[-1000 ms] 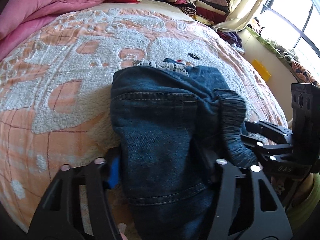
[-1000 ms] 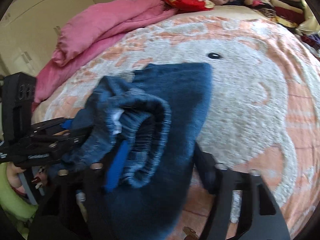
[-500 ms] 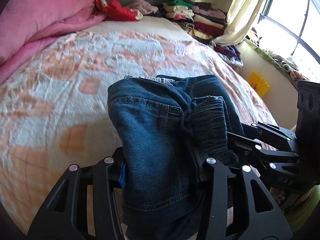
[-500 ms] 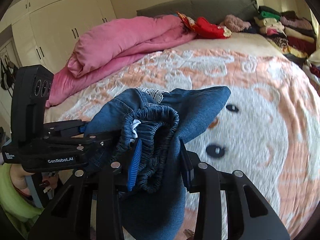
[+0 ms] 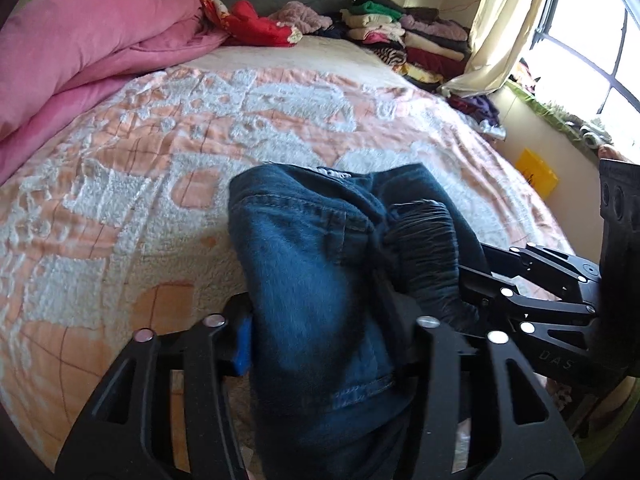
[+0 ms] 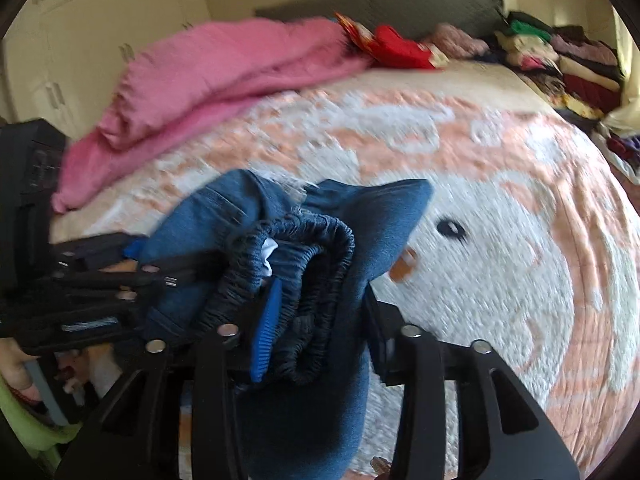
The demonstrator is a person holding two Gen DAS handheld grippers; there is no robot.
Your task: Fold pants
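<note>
Denim bundled thick fills the foreground of both wrist views: the pants (image 5: 320, 280) are already gathered into a compact, several-layer bundle and held up over the near edge of the bed (image 5: 160, 168), apparently not resting on it. The left gripper (image 5: 332, 332) has the bundle's outer side between its fingers, and the right gripper (image 6: 320, 316) straddles the elastic waistband (image 6: 288, 248) (a bit of white inner tag shows inside it); both sets of jaws are opening at this moment, with cloth between them and the pads apparently touching it. Judging by the bulk, most of the folding looks done; what seems left is to set the bundle down flat, neaten it and perhaps add it to the stacked clothes (image 5: 404, 40) by the curtain (image 5: 504, 28). For writing, only "DAS" can be read, on the right gripper's body in the left view; a small label on the left gripper in the right view is too blurred to read.
</note>
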